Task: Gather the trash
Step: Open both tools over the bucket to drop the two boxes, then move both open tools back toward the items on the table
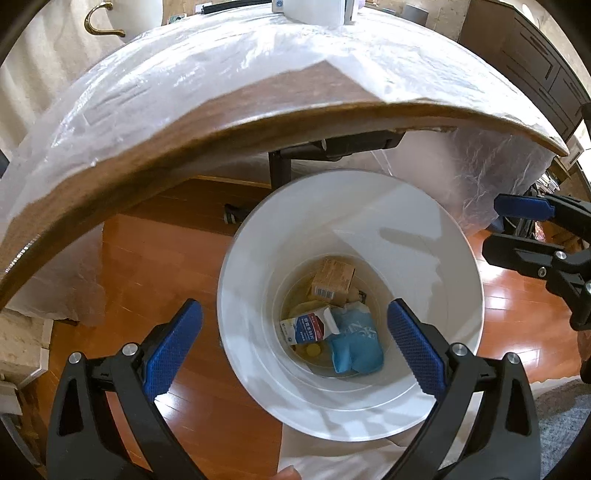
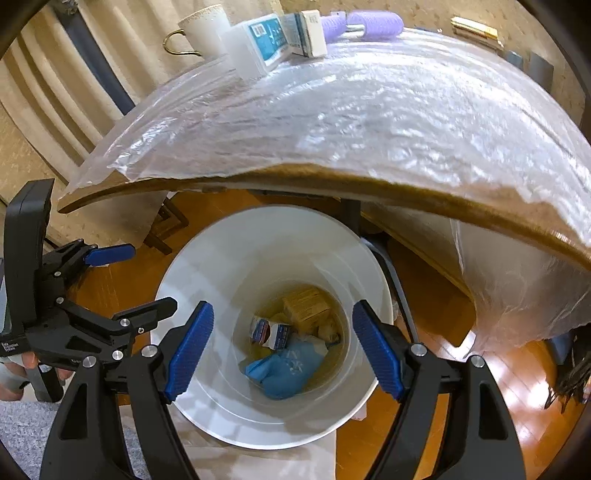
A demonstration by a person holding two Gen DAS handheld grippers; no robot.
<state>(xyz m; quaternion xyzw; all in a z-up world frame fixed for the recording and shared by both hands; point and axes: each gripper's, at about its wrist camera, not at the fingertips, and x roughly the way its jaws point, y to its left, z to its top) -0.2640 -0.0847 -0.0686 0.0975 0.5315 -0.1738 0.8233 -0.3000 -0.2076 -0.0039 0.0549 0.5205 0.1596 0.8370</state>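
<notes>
A white round bin (image 1: pixel 240 332) (image 2: pixel 207 406) stands on the wooden floor just in front of the table edge. At its bottom lie a brown carton (image 1: pixel 332 280) (image 2: pixel 306 304), a small white, blue and red milk carton (image 1: pixel 308 326) (image 2: pixel 271 332), a blue pouch (image 1: pixel 356 341) (image 2: pixel 288 369) and a yellow cap (image 1: pixel 314 350). My left gripper (image 1: pixel 293 306) hangs above the bin mouth, open, with nothing between its blue pads. My right gripper (image 2: pixel 283 306) is also over the bin, open and empty. Each gripper shows at the side of the other's view.
The table (image 1: pixel 258 74) (image 2: pixel 369 110) is covered by a clear plastic sheet that hangs over its edge. At its far side stand a white box with a blue label (image 2: pixel 258 44), a purple roll (image 2: pixel 369 20) and a white mug (image 2: pixel 207 29). A grey rug (image 1: pixel 561 424) lies beside the bin.
</notes>
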